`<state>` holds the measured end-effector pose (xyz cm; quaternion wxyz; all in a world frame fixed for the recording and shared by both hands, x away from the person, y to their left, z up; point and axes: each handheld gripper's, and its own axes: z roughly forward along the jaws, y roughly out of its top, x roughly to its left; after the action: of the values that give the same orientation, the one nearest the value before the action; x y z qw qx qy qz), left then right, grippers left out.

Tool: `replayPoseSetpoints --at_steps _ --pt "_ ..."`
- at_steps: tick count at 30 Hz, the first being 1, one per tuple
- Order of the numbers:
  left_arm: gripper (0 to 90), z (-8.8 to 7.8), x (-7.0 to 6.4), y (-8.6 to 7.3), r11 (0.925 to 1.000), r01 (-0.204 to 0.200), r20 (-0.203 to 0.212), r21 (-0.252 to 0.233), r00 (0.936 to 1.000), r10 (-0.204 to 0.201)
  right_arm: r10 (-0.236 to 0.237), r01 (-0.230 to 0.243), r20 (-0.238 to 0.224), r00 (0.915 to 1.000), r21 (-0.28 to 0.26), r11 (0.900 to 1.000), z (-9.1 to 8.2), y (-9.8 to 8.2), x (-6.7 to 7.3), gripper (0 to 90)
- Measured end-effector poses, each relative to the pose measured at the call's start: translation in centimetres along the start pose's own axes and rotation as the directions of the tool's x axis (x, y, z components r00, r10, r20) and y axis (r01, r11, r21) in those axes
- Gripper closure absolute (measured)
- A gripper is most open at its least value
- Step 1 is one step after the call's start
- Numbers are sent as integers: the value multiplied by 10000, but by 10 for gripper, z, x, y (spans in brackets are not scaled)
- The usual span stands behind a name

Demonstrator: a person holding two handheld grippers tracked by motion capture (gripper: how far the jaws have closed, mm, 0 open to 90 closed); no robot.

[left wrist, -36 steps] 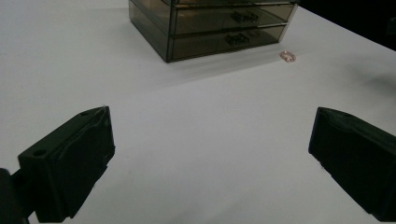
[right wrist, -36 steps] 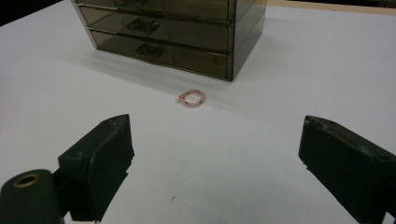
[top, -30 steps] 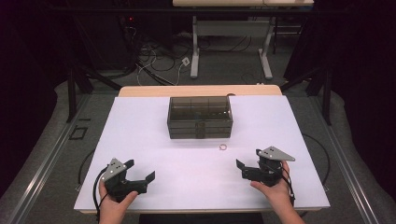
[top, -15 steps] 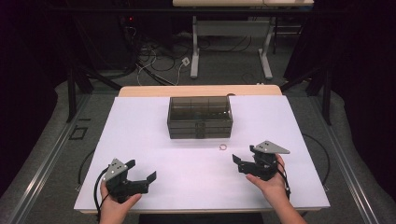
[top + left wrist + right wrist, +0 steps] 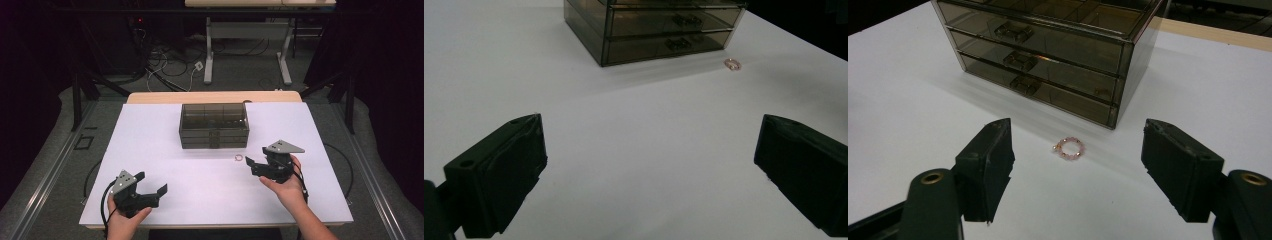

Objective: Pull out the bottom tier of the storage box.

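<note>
Right claw [image 5: 256, 165]: jaws spread wide and holding nothing, though they have just been closing a little; nothing sits between the pads. It hovers above the white surface [image 5: 165, 145], aimed toward 10 o'clock in the high view, with the person's right hand [image 5: 284, 186] behind it.
Left claw [image 5: 152, 186]: jaws wide apart, empty, touching nothing; held low over the surface at about 7 o'clock from the drawer box, pointing toward 2 o'clock.
Bead ring [image 5: 238, 158]: a small pink beaded loop lying flat on the surface, just in front of the drawer box's right front corner, at 5 o'clock from the box. It lies close ahead of the right claw, at about 10 o'clock from it, untouched.
Ring's direction: being a round loop lying flat, it shows no clear long axis or pointing end.
Drawer box [image 5: 214, 125]: smoky see-through, three stacked drawers, all pushed in, its long side running 9 to 3 o'clock across the surface.
Right gripper view: shows the ring [image 5: 1069, 148] bead by bead, centred ahead between the two jaws, and the three drawer handles [image 5: 1020, 61].
Left gripper view: shows the ring [image 5: 732, 64] as a faint speck at 1 o'clock, and the box [image 5: 649, 27] from its left corner.
High view: shows both hands and the wooden strip at the surface's far edge.
</note>
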<state>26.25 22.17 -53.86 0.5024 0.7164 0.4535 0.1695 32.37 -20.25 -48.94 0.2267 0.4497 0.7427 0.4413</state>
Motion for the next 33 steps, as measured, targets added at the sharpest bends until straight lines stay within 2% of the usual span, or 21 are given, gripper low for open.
replayPoseSetpoints --at_steps 2,7,11,20,33 --pt "5 0 0 0 10000 5 11 10 10000 -5 11 -11 -3 10000 30 10000 2 3 0 295" --pt "5 0 0 0 10000 12 9 10 10000 -12 78 -84 101 9999 676 9977 8 11 2 313" --pt "5 0 0 0 10000 10 3 3 10000 -10 91 -110 192 9998 962 9953 12 16 6 312" --pt "6 0 1 0 10000 60 70 39 10000 -60 149 -162 102 9998 1499 9886 25 26 9 313" --pt "8 -1 2 0 9999 133 56 -16 9999 -133 393 -393 37 9992 1918 9806 42 30 8 324"
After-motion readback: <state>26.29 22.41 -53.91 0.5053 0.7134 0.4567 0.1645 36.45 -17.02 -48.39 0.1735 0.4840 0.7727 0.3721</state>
